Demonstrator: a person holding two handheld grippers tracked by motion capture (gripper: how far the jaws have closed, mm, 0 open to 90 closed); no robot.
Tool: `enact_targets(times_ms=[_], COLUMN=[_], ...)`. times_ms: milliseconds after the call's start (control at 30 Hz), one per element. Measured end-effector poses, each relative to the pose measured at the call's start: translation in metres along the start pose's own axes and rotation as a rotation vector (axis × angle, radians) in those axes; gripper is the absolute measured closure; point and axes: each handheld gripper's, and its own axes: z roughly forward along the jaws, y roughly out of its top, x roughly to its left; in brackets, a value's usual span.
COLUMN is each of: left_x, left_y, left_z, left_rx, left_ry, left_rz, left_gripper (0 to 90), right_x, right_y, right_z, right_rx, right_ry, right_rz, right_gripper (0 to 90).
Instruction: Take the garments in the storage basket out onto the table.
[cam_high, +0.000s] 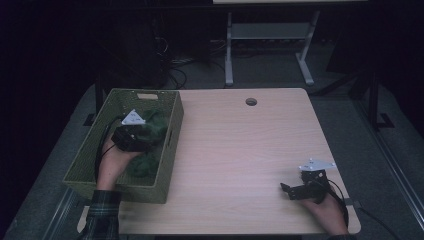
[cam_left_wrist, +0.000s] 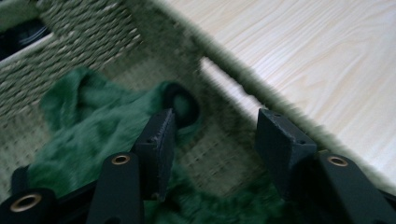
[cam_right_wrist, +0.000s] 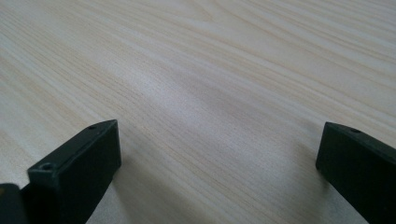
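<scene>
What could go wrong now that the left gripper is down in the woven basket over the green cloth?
1. The left gripper has open jaws with only bare basket floor between them; the crumpled green fleece cloth lies beside one jaw, so closing may catch just an edge, or nothing.
2. The other jaw sits near the wall of the olive woven basket and could snag the weave.

A basket (cam_high: 169, 142) sits at the table's (cam_high: 240, 150) left edge with cloth (cam_high: 150, 162) lying inside it and the left gripper (cam_left_wrist: 212, 135) just above that cloth, near the basket's right wall, while the right gripper (cam_high: 287, 190) rests by the table's near right corner.
</scene>
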Motion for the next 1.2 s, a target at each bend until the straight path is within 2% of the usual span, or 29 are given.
enact_targets(times_ms=[167,500,833,967,1200], left_x=[0.011,0.025,0.034,0.034,0.033], left_y=[-0.003,-0.014,-0.023,-0.025,-0.030], left_z=[0.002,0.020,0.036,0.040,0.050], left_rx=[0.015,0.119,0.211,0.250,0.319], left_ry=[0.020,0.056,0.056,0.080,0.078], left_rz=[-0.009,-0.029,-0.057,-0.055,-0.058], left_gripper=[49.1,48.2,48.0,53.3,61.8], right_x=[0.000,0.000,0.000,0.000,0.000], right_y=[0.000,0.000,0.000,0.000,0.000], right_z=[0.000,0.000,0.000,0.000,0.000], right_rx=[0.000,0.000,0.000,0.000,0.000], right_ry=[0.000,0.000,0.000,0.000,0.000], right_rz=[0.000,0.000,-0.001,-0.001,0.000], right_gripper=[0.0,0.0,0.0,0.0,0.0])
